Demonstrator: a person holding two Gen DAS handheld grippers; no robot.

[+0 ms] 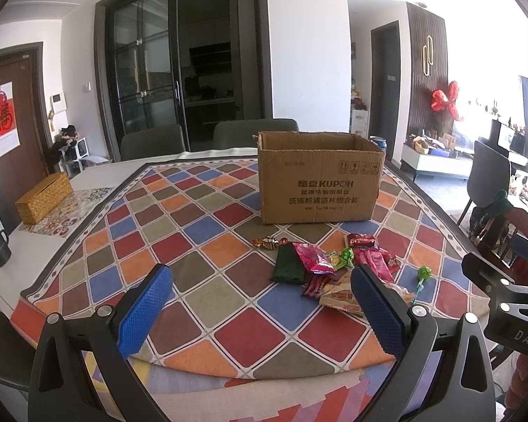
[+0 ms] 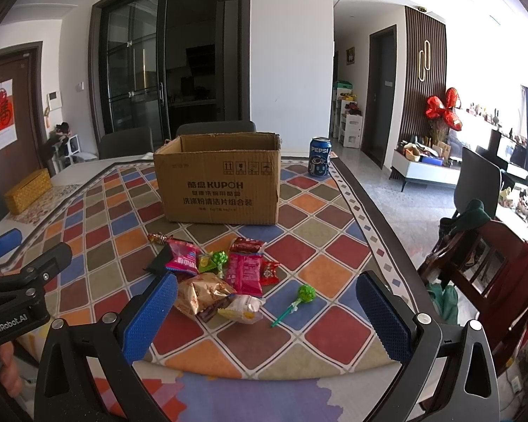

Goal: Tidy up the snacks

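Covering the table, a checkered cloth (image 2: pixel 320 256) leaves open room at the left and near the front edge. An open-topped cardboard box (image 2: pixel 221 183) stands at the far middle, a Pepsi can (image 2: pixel 319 156) to its right. The snack pile (image 2: pixel 221 274) lies in front of the box, a green lollipop (image 2: pixel 299 299) apart at its right. Left gripper (image 1: pixel 260 311) and right gripper (image 2: pixel 265 316) hover at the near edge, jaws spread wide, empty.
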